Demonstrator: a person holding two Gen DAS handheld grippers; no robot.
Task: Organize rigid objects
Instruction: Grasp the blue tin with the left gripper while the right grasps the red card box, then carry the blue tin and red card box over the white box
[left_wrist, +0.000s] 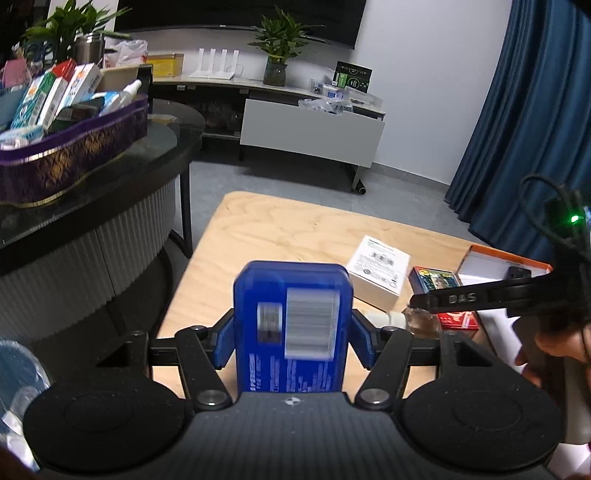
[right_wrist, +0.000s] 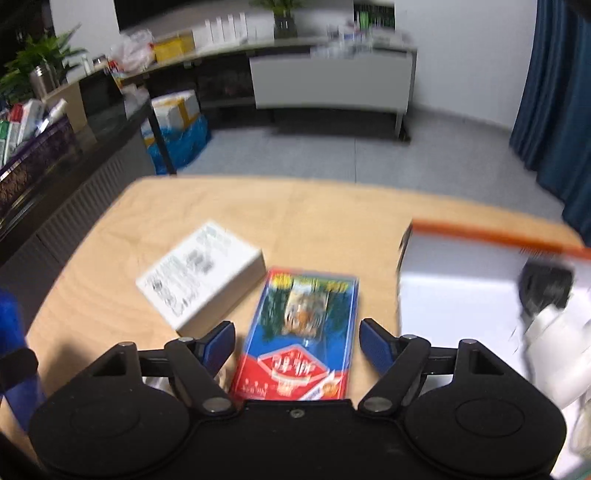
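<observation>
- This looks like a home living room, with a large dark television screen (left_wrist: 236, 14) on the white wall.
- A long, low media console (left_wrist: 280, 107) stands beneath it, carrying a white router (left_wrist: 216, 66) with four antennas and a potted plant (left_wrist: 277, 48).
- Deep blue curtains (left_wrist: 524, 110) hang to the grey floor on the right.
- A dark, round-edged glass-topped table (left_wrist: 147, 155) holds a purple tray (left_wrist: 74, 147) of small boxes, perhaps medicine cartons; the blur leaves this unsure.
- A low pale wooden table (right_wrist: 295, 206) sits in front.
</observation>
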